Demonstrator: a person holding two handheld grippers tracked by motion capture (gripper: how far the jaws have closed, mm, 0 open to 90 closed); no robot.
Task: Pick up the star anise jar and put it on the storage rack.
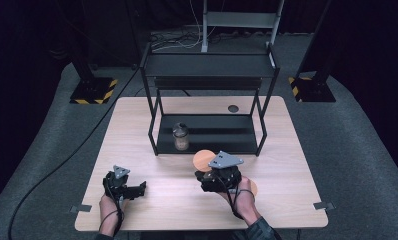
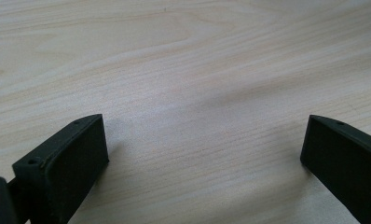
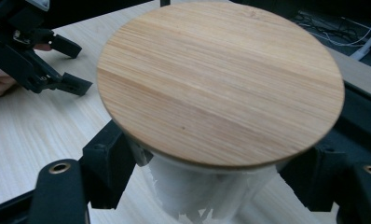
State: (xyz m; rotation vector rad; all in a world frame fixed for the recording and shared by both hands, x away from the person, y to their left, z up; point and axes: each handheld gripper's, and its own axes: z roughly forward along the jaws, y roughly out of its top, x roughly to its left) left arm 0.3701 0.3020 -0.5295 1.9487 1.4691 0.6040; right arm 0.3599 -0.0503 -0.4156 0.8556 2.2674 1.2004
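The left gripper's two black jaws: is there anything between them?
No. The left gripper stands open over bare wooden table, seen in the left gripper view.

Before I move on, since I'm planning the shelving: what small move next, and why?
Probably carry the wooden-lidded jar forward toward the black rack. The right gripper clamps it below the lid, and a bottle already stands on the lower shelf.

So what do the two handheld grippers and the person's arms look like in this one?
Both grippers are black, blocky units. The left gripper and right gripper each carry a grey three-cornered plate on top, and a black cable trails from each back along the wrist. The left gripper's fingers are flat, matte black pads with small screw holes. A dark patterned sleeve shows on the right forearm.
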